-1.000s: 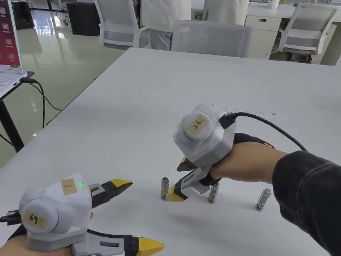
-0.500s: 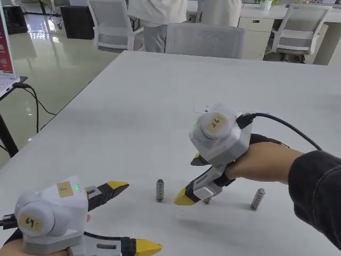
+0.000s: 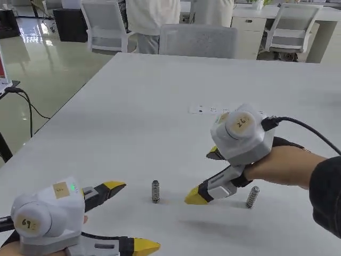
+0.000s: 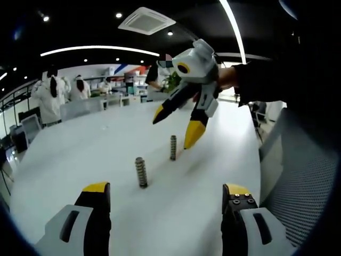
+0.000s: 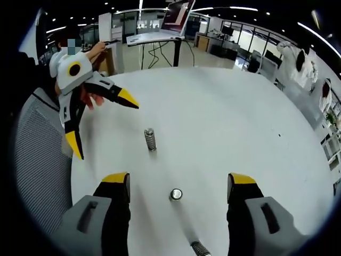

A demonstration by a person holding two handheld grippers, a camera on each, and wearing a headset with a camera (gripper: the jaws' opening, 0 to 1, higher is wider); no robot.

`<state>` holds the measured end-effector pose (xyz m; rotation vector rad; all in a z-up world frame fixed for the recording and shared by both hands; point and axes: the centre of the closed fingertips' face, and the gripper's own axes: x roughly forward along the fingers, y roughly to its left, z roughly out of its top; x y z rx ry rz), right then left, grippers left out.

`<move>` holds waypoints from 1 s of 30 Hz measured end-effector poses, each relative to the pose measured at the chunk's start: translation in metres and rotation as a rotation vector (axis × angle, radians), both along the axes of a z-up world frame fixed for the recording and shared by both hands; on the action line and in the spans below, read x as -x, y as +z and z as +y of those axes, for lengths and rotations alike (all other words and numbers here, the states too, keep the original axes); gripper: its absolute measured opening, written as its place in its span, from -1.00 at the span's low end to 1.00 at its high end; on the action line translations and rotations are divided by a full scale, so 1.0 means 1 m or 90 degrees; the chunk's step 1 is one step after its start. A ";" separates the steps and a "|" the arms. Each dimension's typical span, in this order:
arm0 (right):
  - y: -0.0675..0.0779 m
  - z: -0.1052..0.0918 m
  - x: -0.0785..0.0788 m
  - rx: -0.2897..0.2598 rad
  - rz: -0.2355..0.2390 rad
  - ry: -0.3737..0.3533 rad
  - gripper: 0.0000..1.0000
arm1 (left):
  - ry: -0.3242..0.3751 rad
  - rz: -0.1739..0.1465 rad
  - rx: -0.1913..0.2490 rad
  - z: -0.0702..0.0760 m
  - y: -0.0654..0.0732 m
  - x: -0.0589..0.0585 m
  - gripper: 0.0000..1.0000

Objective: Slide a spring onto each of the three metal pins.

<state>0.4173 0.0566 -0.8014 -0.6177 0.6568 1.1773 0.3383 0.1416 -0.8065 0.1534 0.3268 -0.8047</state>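
Observation:
Three short metal springs stand upright on the white table (image 3: pixel 133 106). In the head view the left spring (image 3: pixel 155 191) stands alone and the right spring (image 3: pixel 252 197) is beside the hand. My right gripper (image 3: pixel 205 175) hovers open between them. Its own view looks down on the middle spring (image 5: pixel 176 194) end-on between the open jaws (image 5: pixel 179 178), with one spring (image 5: pixel 151 139) beyond and another (image 5: pixel 200 249) at the bottom edge. My left gripper (image 3: pixel 129 216) rests open at the near left, holding nothing. In the left gripper view two springs (image 4: pixel 141 172) (image 4: pixel 173 147) stand ahead, under the right gripper (image 4: pixel 176 125).
A white power strip (image 3: pixel 213 109) lies on the table beyond the right gripper. A black cable (image 3: pixel 309 130) trails from that gripper. Grey office chairs (image 3: pixel 197 40) line the far edge, with people standing behind them.
My right gripper has risen from table level beside the springs and moved right, staying open. The left gripper has held still. The head camera has shifted.

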 end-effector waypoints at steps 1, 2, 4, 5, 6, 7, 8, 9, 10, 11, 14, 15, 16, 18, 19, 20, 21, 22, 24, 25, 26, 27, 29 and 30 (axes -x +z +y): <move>0.000 -0.002 -0.001 -0.004 0.000 -0.005 0.50 | 0.000 0.000 0.001 0.000 0.000 0.000 0.64; 0.001 -0.005 -0.002 -0.008 -0.001 -0.012 0.52 | 0.001 0.000 0.001 0.000 0.000 0.000 0.64; 0.003 -0.010 -0.004 -0.016 -0.005 -0.022 0.55 | 0.001 0.000 0.001 0.000 0.000 -0.001 0.64; 0.003 -0.012 -0.004 -0.019 -0.005 -0.025 0.55 | 0.001 0.000 0.001 0.000 0.001 -0.001 0.64; 0.004 -0.014 -0.004 -0.024 -0.005 -0.030 0.56 | 0.000 0.000 0.002 0.000 0.001 -0.001 0.64; 0.006 -0.017 -0.005 -0.032 -0.007 -0.039 0.57 | 0.000 0.000 0.002 -0.001 0.001 -0.001 0.65; 0.007 -0.019 -0.005 -0.037 -0.009 -0.042 0.58 | 0.000 0.000 0.002 -0.001 0.001 -0.001 0.65; 0.007 -0.020 -0.005 -0.041 -0.011 -0.045 0.59 | 0.000 0.000 0.002 -0.001 0.001 -0.002 0.65; 0.008 -0.022 -0.006 -0.045 -0.012 -0.050 0.60 | 0.000 0.000 0.002 -0.001 0.001 -0.002 0.65; 0.009 -0.025 -0.006 -0.052 -0.014 -0.056 0.62 | 0.000 -0.001 0.002 -0.001 0.002 -0.002 0.65; 0.012 -0.033 -0.007 -0.067 -0.021 -0.072 0.67 | -0.001 -0.001 0.003 -0.002 0.002 -0.003 0.65; 0.012 -0.038 -0.008 -0.069 -0.022 -0.079 0.68 | -0.002 -0.001 0.003 -0.003 0.002 -0.003 0.65; 0.013 -0.040 -0.008 -0.073 -0.025 -0.084 0.69 | -0.002 -0.001 0.003 -0.003 0.002 -0.003 0.65; 0.015 -0.047 -0.008 -0.085 -0.031 -0.093 0.71 | -0.003 -0.002 0.004 -0.004 0.002 -0.004 0.65; 0.016 -0.049 -0.007 -0.089 -0.032 -0.098 0.72 | -0.003 -0.002 0.004 -0.004 0.003 -0.004 0.65; 0.016 -0.053 -0.006 -0.093 -0.031 -0.104 0.73 | -0.003 -0.002 0.005 -0.005 0.003 -0.004 0.66; 0.016 -0.056 -0.006 -0.095 -0.032 -0.108 0.73 | -0.004 -0.002 0.004 -0.005 0.003 -0.005 0.66; 0.016 -0.060 -0.005 -0.097 -0.035 -0.114 0.74 | -0.004 -0.002 0.005 -0.005 0.003 -0.005 0.66; 0.016 -0.066 -0.004 -0.100 -0.035 -0.122 0.74 | -0.005 -0.002 0.005 -0.006 0.003 -0.005 0.66; 0.016 -0.068 -0.003 -0.104 -0.037 -0.126 0.75 | -0.006 -0.003 0.005 -0.006 0.003 -0.005 0.66; 0.016 -0.071 -0.003 -0.107 -0.038 -0.130 0.76 | -0.007 -0.003 0.006 -0.007 0.003 -0.005 0.66; 0.016 -0.073 -0.002 -0.112 -0.038 -0.133 0.76 | -0.007 -0.003 0.006 -0.007 0.003 -0.005 0.66; 0.017 -0.077 0.001 -0.118 -0.040 -0.139 0.77 | -0.008 -0.003 0.005 -0.007 0.003 -0.005 0.66; 0.017 -0.078 0.001 -0.120 -0.043 -0.141 0.77 | -0.008 -0.003 0.006 -0.007 0.003 -0.005 0.66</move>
